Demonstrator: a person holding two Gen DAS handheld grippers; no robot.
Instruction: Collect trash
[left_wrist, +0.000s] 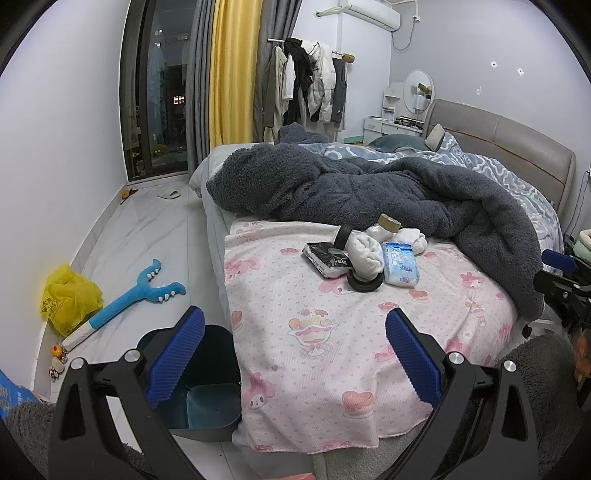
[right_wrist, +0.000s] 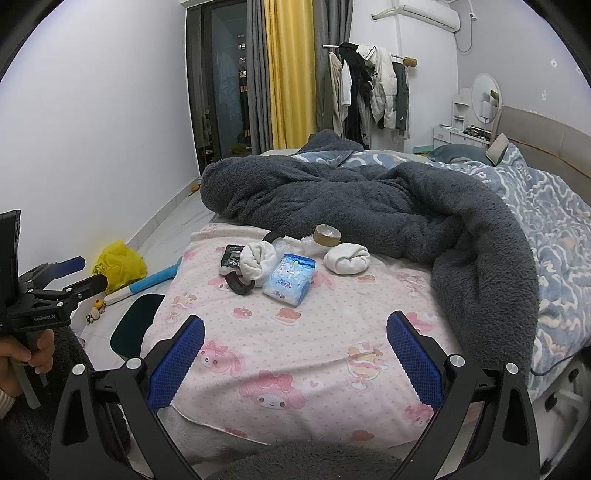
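A pile of items lies on the pink cartoon-print sheet (left_wrist: 314, 332) of the bed: a blue-and-white tissue pack (left_wrist: 400, 268) (right_wrist: 289, 278), a black wrapper packet (left_wrist: 327, 258) (right_wrist: 229, 258), two rolled white cloths (left_wrist: 365, 254) (right_wrist: 346, 258), a black ring (left_wrist: 365, 283) (right_wrist: 241, 286) and a brown tape roll (left_wrist: 388, 222) (right_wrist: 327, 235). A dark bin (left_wrist: 199, 376) stands on the floor at the bed's near left corner. My left gripper (left_wrist: 295, 354) is open and empty, above the bed edge and the bin. My right gripper (right_wrist: 295, 358) is open and empty, short of the pile.
A dark grey fleece blanket (left_wrist: 369, 184) covers the bed behind the pile. On the floor at the left lie a yellow plastic bag (left_wrist: 68, 299) and a blue claw-shaped toy (left_wrist: 136, 295). A clothes rack (left_wrist: 310, 81) and a dresser stand at the far wall.
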